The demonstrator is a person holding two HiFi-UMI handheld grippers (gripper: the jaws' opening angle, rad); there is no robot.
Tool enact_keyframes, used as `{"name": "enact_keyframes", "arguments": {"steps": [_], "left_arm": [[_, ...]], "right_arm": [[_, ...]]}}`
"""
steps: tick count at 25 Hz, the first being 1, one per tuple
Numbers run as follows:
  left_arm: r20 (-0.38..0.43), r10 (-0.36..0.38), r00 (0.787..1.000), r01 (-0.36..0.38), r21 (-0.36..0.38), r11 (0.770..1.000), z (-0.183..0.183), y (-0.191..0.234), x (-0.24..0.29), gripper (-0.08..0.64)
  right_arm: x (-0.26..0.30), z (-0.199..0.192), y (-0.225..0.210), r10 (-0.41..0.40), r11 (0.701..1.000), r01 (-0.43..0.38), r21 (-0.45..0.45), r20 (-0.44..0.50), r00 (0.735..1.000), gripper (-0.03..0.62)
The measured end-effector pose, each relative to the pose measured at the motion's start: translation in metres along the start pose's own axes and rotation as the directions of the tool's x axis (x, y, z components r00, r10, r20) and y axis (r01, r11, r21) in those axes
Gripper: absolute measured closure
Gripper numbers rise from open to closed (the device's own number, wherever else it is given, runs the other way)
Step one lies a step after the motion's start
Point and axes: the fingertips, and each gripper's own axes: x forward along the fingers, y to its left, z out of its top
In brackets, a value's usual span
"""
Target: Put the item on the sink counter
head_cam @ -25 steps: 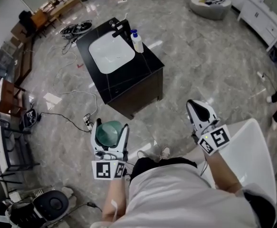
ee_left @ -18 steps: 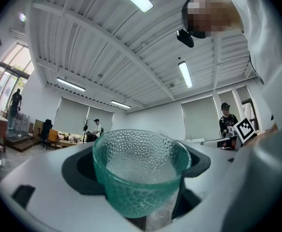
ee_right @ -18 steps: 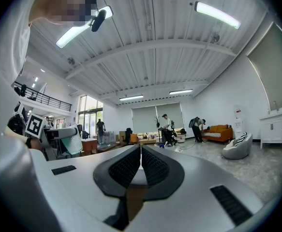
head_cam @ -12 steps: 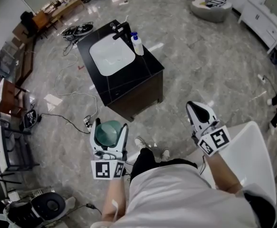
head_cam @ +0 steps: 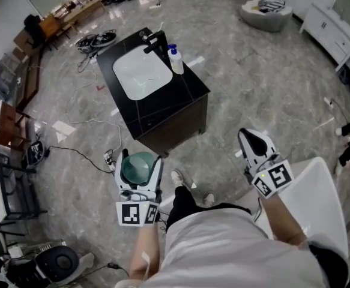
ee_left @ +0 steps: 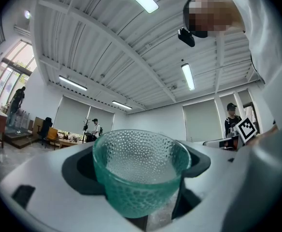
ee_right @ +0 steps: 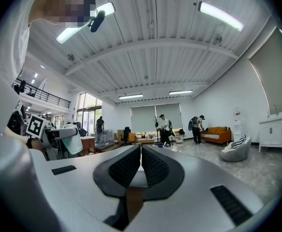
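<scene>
My left gripper point(head_cam: 137, 167) point(ee_left: 140, 178) is shut on a green dimpled glass cup point(head_cam: 137, 168) point(ee_left: 140, 170), which stands upright between the jaws above the floor. My right gripper point(head_cam: 254, 141) point(ee_right: 141, 164) is shut, pads together, with nothing held. The black sink counter point(head_cam: 181, 95) with its white basin point(head_cam: 141, 73) stands ahead, a good step away. On the counter stand a black faucet point(head_cam: 154, 40) and a soap bottle point(head_cam: 175, 60) with a blue pump.
Cables and a power strip point(head_cam: 108, 156) lie on the marble floor left of the counter. A white chair point(head_cam: 319, 203) is at my right. Desks and shelves point(head_cam: 6, 131) line the left side. A beanbag point(head_cam: 266, 9) sits far right. People stand in the distance point(ee_right: 196, 128).
The counter has shifted slightly in the head view and my foot has stepped forward. Both grippers keep their places and the cup stays gripped.
</scene>
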Motion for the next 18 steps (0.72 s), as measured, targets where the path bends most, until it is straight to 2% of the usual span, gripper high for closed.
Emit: {"name": "enact_keyframes", "arguments": {"steps": [18], "left_arm": [[-0.033,-0.024,0.999,0.023,-0.028,0.999,-0.016,0.083,0.05,0.146]], "right_arm": [[0.101,-0.009,0.015,0.005,1.0,-0.005,0.004,-0.047,0.999,0.555]]}}
